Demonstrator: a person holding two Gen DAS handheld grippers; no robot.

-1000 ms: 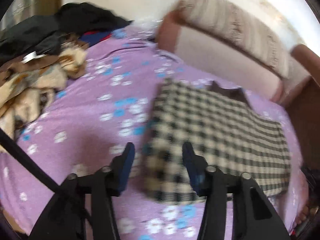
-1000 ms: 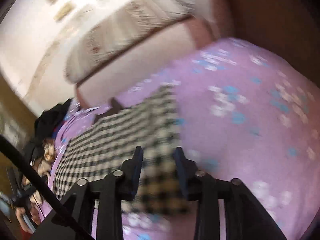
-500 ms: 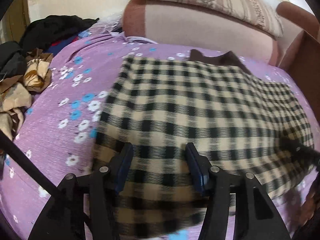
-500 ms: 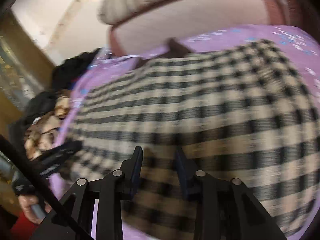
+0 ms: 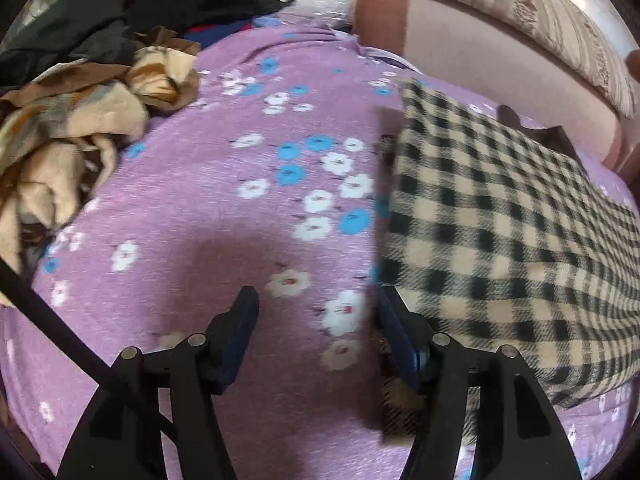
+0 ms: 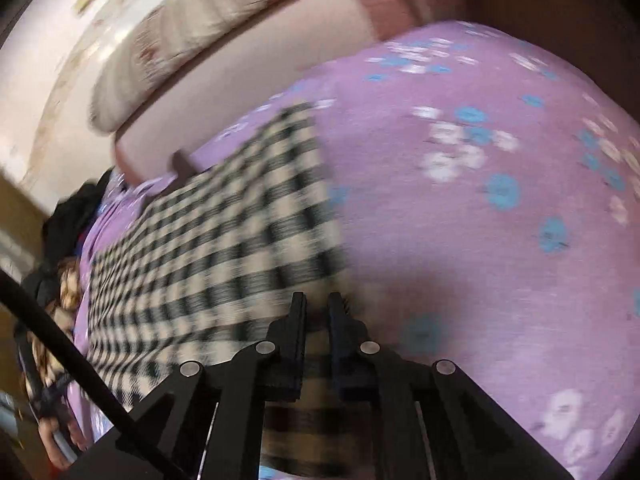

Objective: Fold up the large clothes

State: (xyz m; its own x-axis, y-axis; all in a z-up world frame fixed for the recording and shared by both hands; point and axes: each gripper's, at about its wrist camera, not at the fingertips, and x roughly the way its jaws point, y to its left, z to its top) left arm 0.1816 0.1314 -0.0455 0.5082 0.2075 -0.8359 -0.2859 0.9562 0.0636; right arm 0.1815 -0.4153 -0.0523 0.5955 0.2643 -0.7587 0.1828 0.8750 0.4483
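Observation:
A beige-and-black checked garment (image 5: 500, 220) lies spread flat on the purple flowered bedsheet (image 5: 200, 200). My left gripper (image 5: 316, 320) hangs low over the sheet at the garment's near left edge. Its jaws are opening, with only sheet between them, and the right fingertip (image 5: 394, 320) is against the cloth's edge. In the right wrist view the garment (image 6: 224, 248) runs up to the left. My right gripper (image 6: 318, 304) sits at its near right corner, jaws closing to a narrow gap with checked cloth between the pads.
A heap of tan and dark clothes (image 5: 72, 120) fills the sheet's far left. A pink sofa back with a striped cushion (image 5: 500, 40) borders the far side. A person's hand (image 6: 52, 440) shows at the lower left of the right wrist view.
Both grippers dropped lower. The left one slid off the garment onto the sheet beside its left edge and spread wider. The right one narrowed onto the garment's right corner.

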